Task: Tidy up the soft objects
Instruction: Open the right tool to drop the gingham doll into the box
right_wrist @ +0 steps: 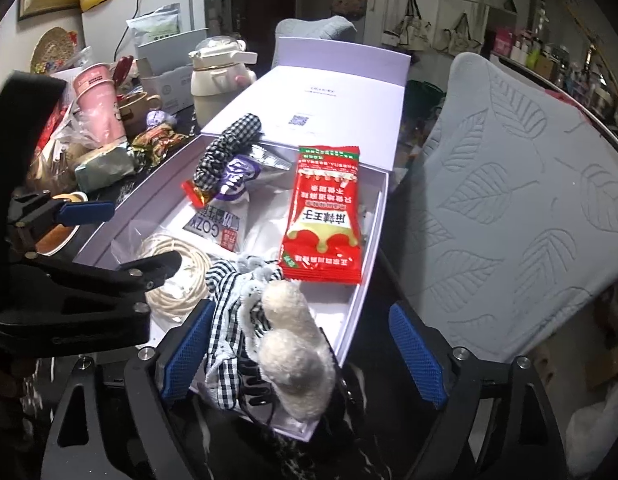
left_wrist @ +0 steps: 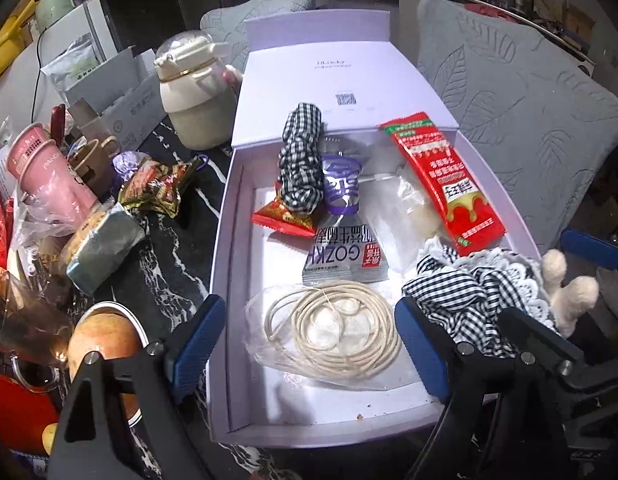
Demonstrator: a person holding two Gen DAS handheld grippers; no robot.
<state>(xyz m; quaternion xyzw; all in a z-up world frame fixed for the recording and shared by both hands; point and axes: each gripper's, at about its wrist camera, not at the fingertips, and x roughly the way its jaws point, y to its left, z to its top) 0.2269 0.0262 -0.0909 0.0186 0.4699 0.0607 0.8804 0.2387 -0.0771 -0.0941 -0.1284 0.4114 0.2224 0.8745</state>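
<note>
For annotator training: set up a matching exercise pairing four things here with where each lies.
Things:
1. cord coil
2. red packet
3. bottle
4. doll

Places:
A. on the table, left of the box's lid
B. draped over the box's near right corner
C. in the box, near end, in clear plastic
D. along the box's right wall

Pairs: 1-C, 2-D, 3-A, 4-B

Silver sachet [left_wrist: 345, 258] reads "GOZK" (upside down).
</note>
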